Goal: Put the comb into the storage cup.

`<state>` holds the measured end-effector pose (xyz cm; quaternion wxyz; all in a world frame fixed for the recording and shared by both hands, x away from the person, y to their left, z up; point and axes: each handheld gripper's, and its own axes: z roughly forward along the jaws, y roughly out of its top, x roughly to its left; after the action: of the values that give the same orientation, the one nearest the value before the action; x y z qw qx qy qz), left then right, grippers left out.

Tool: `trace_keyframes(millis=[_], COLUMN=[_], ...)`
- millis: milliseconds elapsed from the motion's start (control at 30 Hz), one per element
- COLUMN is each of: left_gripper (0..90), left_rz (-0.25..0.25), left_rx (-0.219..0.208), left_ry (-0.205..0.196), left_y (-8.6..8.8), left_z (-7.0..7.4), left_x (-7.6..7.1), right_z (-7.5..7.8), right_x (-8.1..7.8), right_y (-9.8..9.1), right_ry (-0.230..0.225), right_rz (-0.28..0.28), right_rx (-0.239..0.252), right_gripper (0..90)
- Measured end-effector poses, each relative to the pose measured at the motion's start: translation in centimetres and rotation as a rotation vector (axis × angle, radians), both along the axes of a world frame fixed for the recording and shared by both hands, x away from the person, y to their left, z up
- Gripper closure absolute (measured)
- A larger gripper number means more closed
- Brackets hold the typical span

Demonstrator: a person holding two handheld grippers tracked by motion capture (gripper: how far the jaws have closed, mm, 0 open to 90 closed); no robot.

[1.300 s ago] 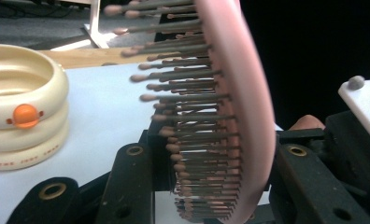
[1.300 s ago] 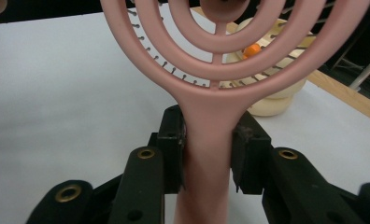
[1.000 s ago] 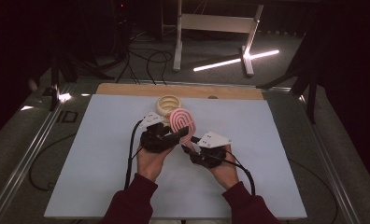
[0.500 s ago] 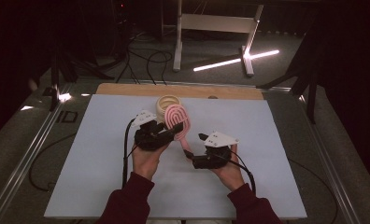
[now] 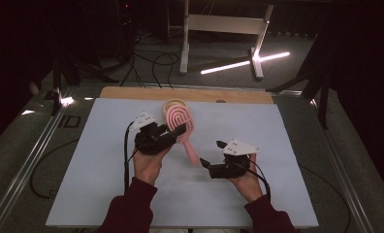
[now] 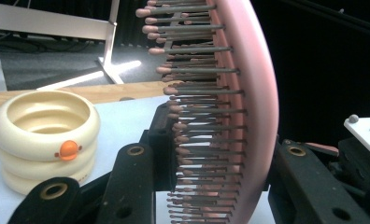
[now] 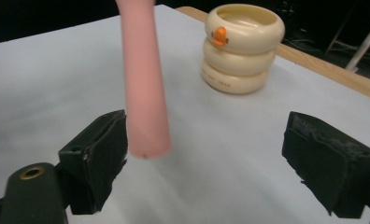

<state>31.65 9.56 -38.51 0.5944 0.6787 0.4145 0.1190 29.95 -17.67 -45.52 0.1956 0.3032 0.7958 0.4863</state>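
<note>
A pink hairbrush point(image 5: 180, 125) hangs tilted over the white table, handle point(image 5: 193, 154) pointing down toward the person. My left gripper point(image 5: 179, 131) is shut on the brush head point(image 6: 248, 102); the bristles point(image 6: 197, 93) face the left jaw. To the right, my right gripper point(image 5: 210, 153) is open. In its own view the right gripper point(image 7: 211, 149) has the handle's end point(image 7: 143, 93) just beside the left jaw, not clamped. A cream ringed cup point(image 5: 171, 104) with an orange dot stands behind the brush, also the cup point(image 6: 45, 135) and the cup point(image 7: 243, 46).
The white table sheet point(image 5: 98, 165) ends at a wooden strip point(image 5: 132, 92) along the far edge. Metal rails point(image 5: 30, 160) run down both sides. Behind the table are cables point(image 5: 151, 60) and a stand's legs point(image 5: 185, 43) on the floor.
The left gripper has raised and tilted the brush so its handle hangs free. The right gripper has drawn back to the right and toward the person, away from the brush.
</note>
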Motion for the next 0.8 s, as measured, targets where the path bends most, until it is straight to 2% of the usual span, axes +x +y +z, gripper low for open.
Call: trace_keyframes(millis=[167,333,800], left_gripper=[63.8,63.8,63.9], left_rz=[0.010,0.022,0.054], left_rx=[0.004,0.010,0.015], left_ry=[-0.009,-0.021,-0.042], left_y=[0.4,0.7,1.9], left_z=[0.3,0.5,1.4], left_x=[0.1,0.1,0.4], right_z=[-0.1,0.2,-0.9], right_x=[-0.2,-0.6,-1.3], right_y=[-0.7,-1.5,-4.2], right_ry=[0.008,-0.015,-0.013], right_rz=[-0.005,-0.025,-0.087], right_rx=[-0.001,0.012,0.036], right_gripper=[13.3,13.1,12.4])
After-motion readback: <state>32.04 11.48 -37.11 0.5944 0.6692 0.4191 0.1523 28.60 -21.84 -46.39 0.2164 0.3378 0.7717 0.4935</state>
